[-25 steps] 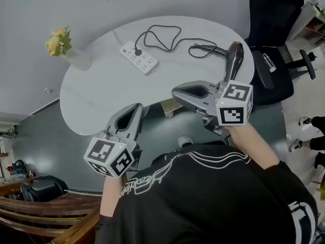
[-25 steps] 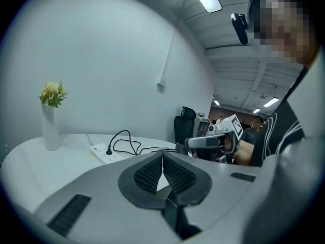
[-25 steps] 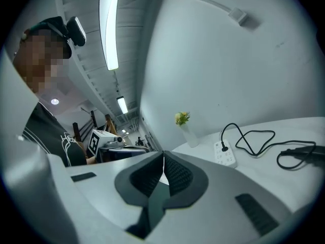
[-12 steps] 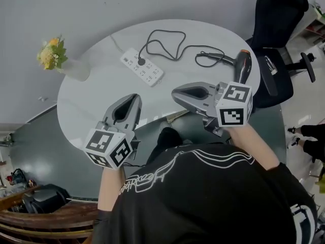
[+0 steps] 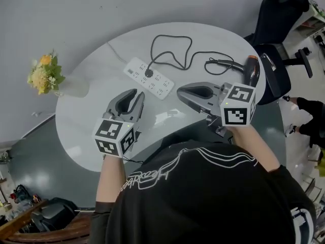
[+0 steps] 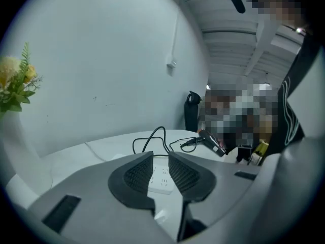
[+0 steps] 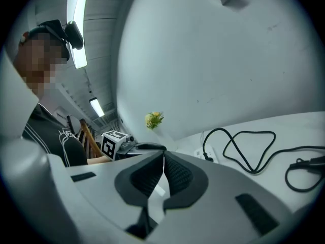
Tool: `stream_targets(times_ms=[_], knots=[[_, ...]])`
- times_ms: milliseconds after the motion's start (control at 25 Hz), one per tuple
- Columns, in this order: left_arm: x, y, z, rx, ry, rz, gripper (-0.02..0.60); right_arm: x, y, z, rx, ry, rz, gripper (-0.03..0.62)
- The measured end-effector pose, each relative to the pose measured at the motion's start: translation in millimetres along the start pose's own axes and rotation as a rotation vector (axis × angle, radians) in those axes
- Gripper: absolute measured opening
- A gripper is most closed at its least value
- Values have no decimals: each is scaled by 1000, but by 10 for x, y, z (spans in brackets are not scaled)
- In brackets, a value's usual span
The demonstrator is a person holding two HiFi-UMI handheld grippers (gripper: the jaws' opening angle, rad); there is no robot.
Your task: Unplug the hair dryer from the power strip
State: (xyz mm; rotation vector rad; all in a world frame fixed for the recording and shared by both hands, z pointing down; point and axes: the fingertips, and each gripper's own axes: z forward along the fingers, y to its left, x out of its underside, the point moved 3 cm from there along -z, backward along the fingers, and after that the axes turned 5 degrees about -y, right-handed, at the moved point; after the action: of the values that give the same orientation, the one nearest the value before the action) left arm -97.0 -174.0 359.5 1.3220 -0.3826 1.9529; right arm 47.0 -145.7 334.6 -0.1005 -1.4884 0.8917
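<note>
The power strip [image 5: 150, 79] lies slantwise on the table [image 5: 86, 116], just ahead of the nearer left gripper [image 5: 133, 93], whose jaws have just been opening on nothing, the hair dryer [image 5: 251, 70] plug [image 5: 149, 73] mid-strip, while the right gripper [image 5: 179, 91] is closed and empty.

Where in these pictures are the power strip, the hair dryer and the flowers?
power strip [image 5: 159, 82]: head view, middle of its white body.
hair dryer [image 5: 252, 71]: head view, its dark barrel.
flowers [image 5: 44, 74]: head view, the yellow and green bunch.
</note>
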Motion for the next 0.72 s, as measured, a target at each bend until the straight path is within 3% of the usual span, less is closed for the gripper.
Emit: stream_targets(times_ms=[240,440,720], knots=[[194,325,351,81,69,8,146,92,-170,149,69,-7,48,-3],[396,504,631,120,126,62,212,210,-282,201,104,-9,90,-3],[711,681,944,140,199,121,224,313,-425,263,142,-11,119,-3]])
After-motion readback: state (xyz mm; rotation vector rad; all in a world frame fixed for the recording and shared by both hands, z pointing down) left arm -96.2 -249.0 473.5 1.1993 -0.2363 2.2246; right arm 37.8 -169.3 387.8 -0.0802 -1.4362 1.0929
